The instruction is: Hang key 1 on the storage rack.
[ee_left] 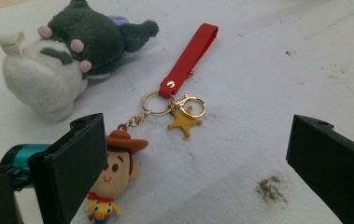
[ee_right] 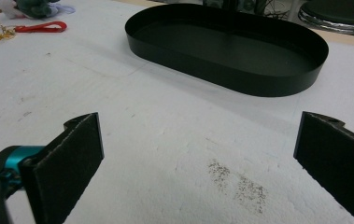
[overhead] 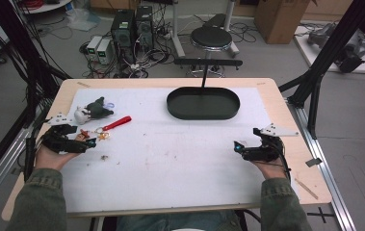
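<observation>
On white-covered table (overhead: 170,163), at 9 o'clock, left gripper (overhead: 81,142) hovering with jaws spread wide, gripping nothing. Between its jaws: keychain with red strap, gold rings, yellow star charm and cowboy figure (ee_left: 165,112), lying flat. Likely light, floppy, chain slippery; stiff red strap probably safest hold. Grey-and-white plush toy (ee_left: 58,60) lying just beyond at 11 o'clock; soft, squashy. Black oval metal tray (overhead: 203,103) sitting at 12 o'clock, holding nothing. Right gripper (overhead: 245,147) resting at 3 o'clock, jaws wide apart, nothing held.

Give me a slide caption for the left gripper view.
Open hand-held gripper poised over a cowboy keychain with red strap, beside a plush toy.
</observation>
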`<state>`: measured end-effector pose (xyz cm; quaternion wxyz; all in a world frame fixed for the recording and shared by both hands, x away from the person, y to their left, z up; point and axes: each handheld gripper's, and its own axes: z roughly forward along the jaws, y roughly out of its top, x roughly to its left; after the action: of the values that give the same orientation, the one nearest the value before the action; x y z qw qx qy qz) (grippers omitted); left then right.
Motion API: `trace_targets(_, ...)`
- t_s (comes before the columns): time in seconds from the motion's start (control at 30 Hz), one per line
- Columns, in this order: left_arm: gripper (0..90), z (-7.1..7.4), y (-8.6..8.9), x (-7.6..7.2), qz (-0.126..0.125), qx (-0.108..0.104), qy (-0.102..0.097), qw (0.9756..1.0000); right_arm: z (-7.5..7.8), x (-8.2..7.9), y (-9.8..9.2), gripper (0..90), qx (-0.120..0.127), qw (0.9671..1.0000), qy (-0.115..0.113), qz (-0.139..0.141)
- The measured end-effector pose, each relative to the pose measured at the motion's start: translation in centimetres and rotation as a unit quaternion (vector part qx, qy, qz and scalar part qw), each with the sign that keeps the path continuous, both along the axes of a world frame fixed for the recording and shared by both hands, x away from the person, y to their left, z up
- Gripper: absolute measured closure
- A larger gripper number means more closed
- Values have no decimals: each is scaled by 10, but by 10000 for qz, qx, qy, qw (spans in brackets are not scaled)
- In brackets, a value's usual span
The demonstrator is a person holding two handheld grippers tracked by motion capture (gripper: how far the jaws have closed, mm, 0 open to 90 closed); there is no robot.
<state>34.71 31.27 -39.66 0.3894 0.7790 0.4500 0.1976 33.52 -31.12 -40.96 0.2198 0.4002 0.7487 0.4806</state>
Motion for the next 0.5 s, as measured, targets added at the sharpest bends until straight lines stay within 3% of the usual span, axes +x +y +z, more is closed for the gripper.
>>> trace_targets(0.1, 58, 3, -3, 10, -84, 69, 101, 9999, 0, 0, 0, 5, -7, 10000, 4, -2)
trace_targets(0.23, 58, 9, -10, 20, -175, 142, 54, 9997, -1, 0, -1, 5, -30, 10000, -21, -6)
trace_targets(0.3, 63, 11, -13, 26, -257, 133, 121, 9995, -1, 0, -1, 5, -16, 10000, 31, -8)
trace_targets(0.37, 62, 12, -18, 33, -340, 300, 193, 9988, 0, -1, -1, 5, -34, 10000, 21, -5)
trace_targets(0.5, 63, 13, -25, 43, -472, 393, 302, 9977, 0, -2, -2, 5, 42, 10000, 26, -50)
